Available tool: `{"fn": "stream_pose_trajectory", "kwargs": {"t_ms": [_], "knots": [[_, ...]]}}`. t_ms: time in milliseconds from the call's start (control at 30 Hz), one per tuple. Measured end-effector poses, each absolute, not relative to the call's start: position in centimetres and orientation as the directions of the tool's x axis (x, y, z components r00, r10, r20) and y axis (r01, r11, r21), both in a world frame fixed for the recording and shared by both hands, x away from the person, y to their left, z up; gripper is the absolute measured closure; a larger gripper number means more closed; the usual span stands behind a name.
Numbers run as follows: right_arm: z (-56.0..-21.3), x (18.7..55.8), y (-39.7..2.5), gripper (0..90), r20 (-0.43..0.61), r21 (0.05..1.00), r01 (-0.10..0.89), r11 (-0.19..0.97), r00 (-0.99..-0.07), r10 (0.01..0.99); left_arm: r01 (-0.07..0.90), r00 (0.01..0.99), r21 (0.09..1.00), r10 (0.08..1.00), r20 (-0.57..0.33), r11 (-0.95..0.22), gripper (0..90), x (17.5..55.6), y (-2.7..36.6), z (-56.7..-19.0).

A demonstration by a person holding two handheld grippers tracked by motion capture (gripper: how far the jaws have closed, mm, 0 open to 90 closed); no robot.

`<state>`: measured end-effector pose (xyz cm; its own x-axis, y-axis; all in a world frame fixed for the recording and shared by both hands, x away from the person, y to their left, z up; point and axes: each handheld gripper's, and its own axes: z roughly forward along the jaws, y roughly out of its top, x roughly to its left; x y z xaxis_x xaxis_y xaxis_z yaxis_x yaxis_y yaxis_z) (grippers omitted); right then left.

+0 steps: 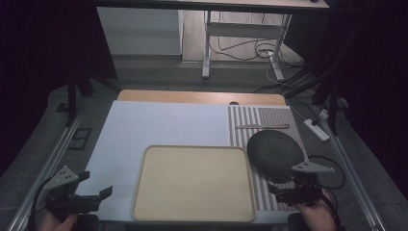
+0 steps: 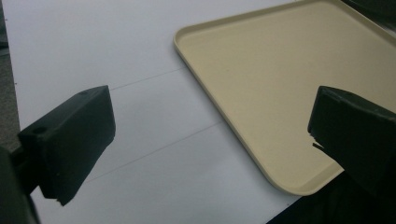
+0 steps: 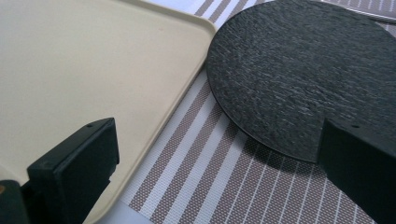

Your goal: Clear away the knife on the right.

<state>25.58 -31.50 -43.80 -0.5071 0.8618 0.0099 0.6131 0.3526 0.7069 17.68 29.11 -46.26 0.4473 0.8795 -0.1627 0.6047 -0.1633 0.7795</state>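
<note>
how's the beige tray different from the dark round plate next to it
The tray is pale beige, while the plate is near black. The tray is rectangular with rounded corners; the plate is round. The tray has a raised rim and a smooth surface; the plate looks flat and rough, like slate. The tray lies on the white table cover, the plate on the striped mat. Both lie flat, bare on top, close side by side.

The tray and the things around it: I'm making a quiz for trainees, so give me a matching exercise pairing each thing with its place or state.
Things:
1. tray
2. round dark plate
3. left gripper
4. slim utensil

Places or states:
A. lies at the striped mat's far end
B. open, holding nothing
C. rests on the striped mat, right of the tray
D. cream, empty, at the table's near edge

Pairs: 1-D, 2-C, 3-B, 4-A
</note>
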Motion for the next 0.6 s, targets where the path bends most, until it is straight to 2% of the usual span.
{"fn": "stream_pose_trajectory", "kwargs": {"t_ms": [600], "knots": [[-43.94, 25.7, -31.16, 0.0, 0.002, 0.685, 0.62, 0.383, -0.527, 0.85, 0.607, 0.442, 0.78, 0.88, -0.177, -0.148, 1.4, 17.53, 29.18, -46.2]]}}
